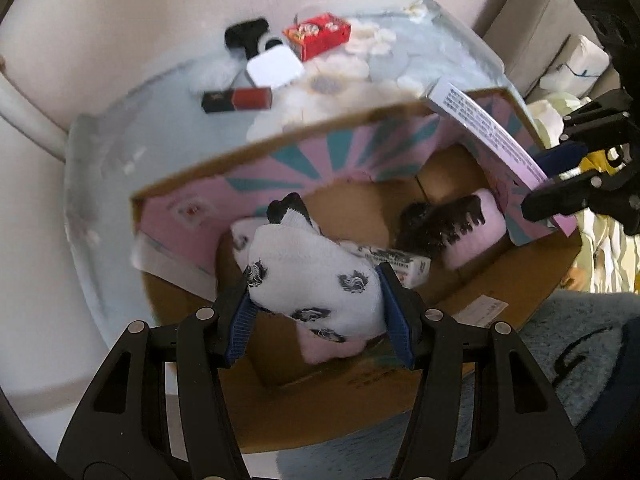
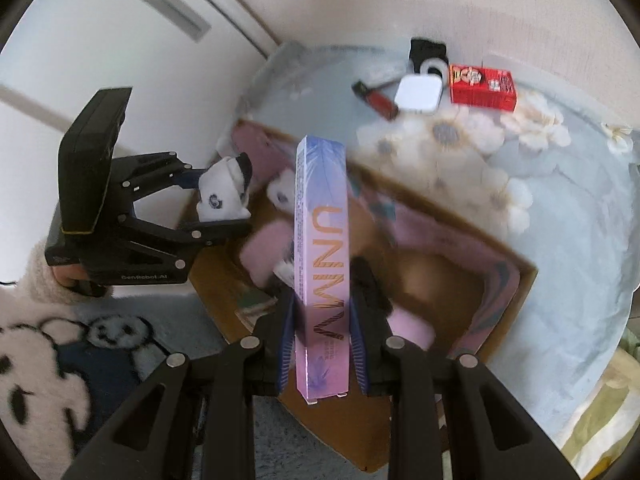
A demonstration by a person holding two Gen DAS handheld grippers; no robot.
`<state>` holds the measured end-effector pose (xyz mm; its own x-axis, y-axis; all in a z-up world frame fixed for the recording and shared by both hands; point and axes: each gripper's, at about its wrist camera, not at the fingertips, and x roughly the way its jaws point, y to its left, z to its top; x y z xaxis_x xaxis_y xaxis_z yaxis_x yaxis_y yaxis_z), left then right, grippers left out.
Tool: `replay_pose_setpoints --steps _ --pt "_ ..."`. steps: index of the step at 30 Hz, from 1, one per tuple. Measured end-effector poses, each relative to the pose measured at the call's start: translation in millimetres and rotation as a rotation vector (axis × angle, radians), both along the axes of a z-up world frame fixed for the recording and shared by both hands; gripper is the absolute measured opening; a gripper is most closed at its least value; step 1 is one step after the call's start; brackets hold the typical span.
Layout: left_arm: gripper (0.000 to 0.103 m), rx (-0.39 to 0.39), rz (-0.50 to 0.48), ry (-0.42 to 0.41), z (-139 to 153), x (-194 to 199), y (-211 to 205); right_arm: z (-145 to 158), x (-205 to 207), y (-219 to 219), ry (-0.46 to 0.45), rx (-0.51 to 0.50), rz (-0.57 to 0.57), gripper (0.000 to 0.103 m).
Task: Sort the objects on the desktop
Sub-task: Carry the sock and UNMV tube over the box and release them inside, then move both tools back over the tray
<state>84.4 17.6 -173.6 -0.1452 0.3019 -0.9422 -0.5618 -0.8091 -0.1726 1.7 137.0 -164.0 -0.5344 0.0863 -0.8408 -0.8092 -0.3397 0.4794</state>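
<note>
My left gripper (image 1: 316, 300) is shut on a white sock with black swirl marks (image 1: 312, 276), held over the open cardboard box (image 1: 360, 412). It also shows in the right wrist view (image 2: 218, 208), sock (image 2: 218, 196) between its fingers. My right gripper (image 2: 322, 332) is shut on a long pink-purple carton marked UNMW (image 2: 322, 248), held over the same box (image 2: 508, 304). The carton shows in the left wrist view (image 1: 492, 132) at the box's right side, with the right gripper (image 1: 560, 176). In the box lie a pink and black sock (image 1: 460, 224), a small white tube box (image 1: 396, 260) and a pink sock (image 1: 328, 348).
On the pale blue flowered tablecloth (image 1: 120, 160) behind the box lie a red carton (image 1: 318, 34), a white square case (image 1: 274, 66), a black object (image 1: 246, 34) and a red lip gloss (image 1: 238, 100). A white wall lies beyond. A bear-print rug (image 2: 60, 360) lies below.
</note>
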Motion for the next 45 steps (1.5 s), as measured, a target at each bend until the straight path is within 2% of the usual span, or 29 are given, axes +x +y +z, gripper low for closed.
replay_pose_setpoints --steps 8,12,14,15,16,17,18,19,20,24,36,45 --pt "0.054 -0.030 0.055 -0.008 -3 -1 -2 -8 -4 -6 0.003 -0.019 0.058 0.024" --pt "0.054 -0.043 0.049 0.000 -3 1 1 -7 -7 -10 0.004 -0.011 0.076 0.024" --pt "0.056 -0.041 0.045 0.003 -2 2 3 -7 -8 -11 0.010 -0.010 0.080 0.024" --pt "0.063 -0.037 0.039 0.007 -1 3 3 -6 -9 -11 0.009 -0.001 0.083 0.024" --pt "0.080 -0.042 0.034 0.012 1 3 4 -5 -11 -12 0.004 0.010 0.090 0.030" --pt "0.092 -0.063 0.030 0.028 3 4 5 -4 -12 -13 -0.007 0.019 0.098 0.037" --pt "0.102 -0.094 0.026 0.058 5 6 6 -4 -15 -13 -0.031 0.024 0.108 0.065" --pt "0.103 -0.114 0.019 0.087 8 8 7 -4 -18 -14 -0.050 0.027 0.117 0.095" --pt "0.103 -0.132 0.008 0.110 11 9 8 -3 -19 -16 -0.070 0.033 0.125 0.103" --pt "0.103 -0.172 -0.010 0.153 22 10 5 4 -18 -20 -0.084 0.084 0.128 0.103" --pt "0.103 -0.083 0.040 0.176 49 -10 -17 42 25 3 -0.039 0.201 -0.098 0.103" --pt "0.103 -0.065 0.090 0.252 68 -64 -32 62 50 51 -0.059 0.267 -0.278 0.103"
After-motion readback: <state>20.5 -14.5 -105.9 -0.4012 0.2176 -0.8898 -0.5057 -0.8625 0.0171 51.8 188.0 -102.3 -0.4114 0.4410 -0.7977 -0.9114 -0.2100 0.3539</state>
